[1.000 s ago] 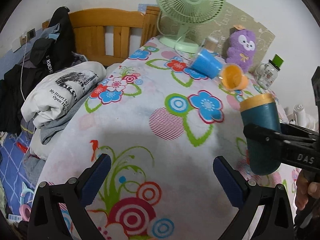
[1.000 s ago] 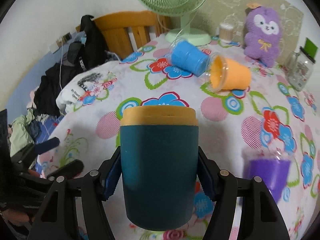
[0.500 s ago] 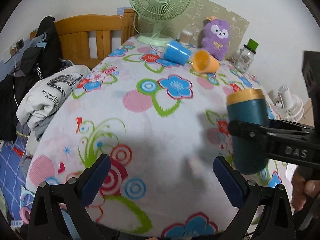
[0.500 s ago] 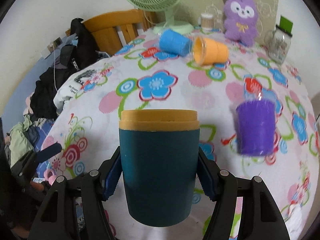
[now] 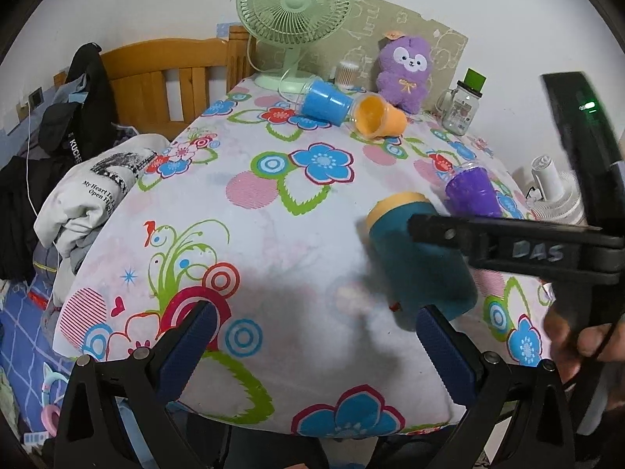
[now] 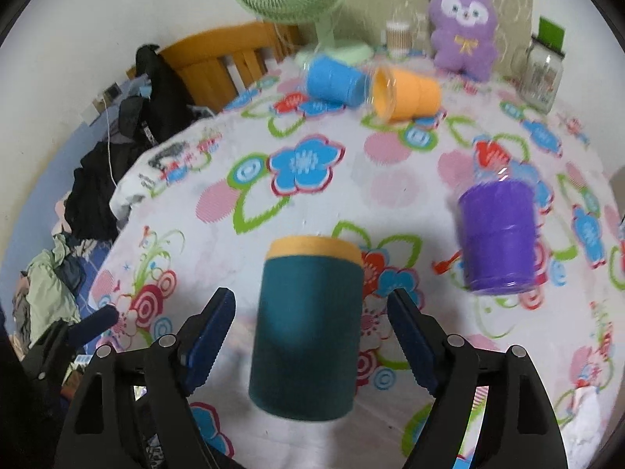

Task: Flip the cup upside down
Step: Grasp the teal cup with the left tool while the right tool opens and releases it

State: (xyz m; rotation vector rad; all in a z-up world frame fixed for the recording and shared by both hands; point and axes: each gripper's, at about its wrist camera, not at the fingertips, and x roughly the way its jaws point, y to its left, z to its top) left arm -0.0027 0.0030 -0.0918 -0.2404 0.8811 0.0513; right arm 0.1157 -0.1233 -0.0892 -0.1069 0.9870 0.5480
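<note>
Since half a second ago, the right gripper (image 6: 310,336) has been opened: its blue pads (image 6: 209,332) now stand clear of the teal cup (image 6: 308,328), which had been clamped between them. The cup is seen between the spread jaws, apparently tilted, its orange band (image 6: 314,248) uppermost; whether it rests on the floral tablecloth (image 5: 273,211) cannot be told through the blur. A release step is judged to be under way; a check of the cup's seating, then withdrawal, is called for next. The left gripper (image 5: 312,340) is held open and empty nearby.

Home bedroom. Wooden bed frame (image 5: 168,78), clothes pile (image 5: 93,191) beside floral-cloth table (image 5: 254,211). Plush toy (image 5: 404,72), desk fan (image 5: 293,15).
</note>
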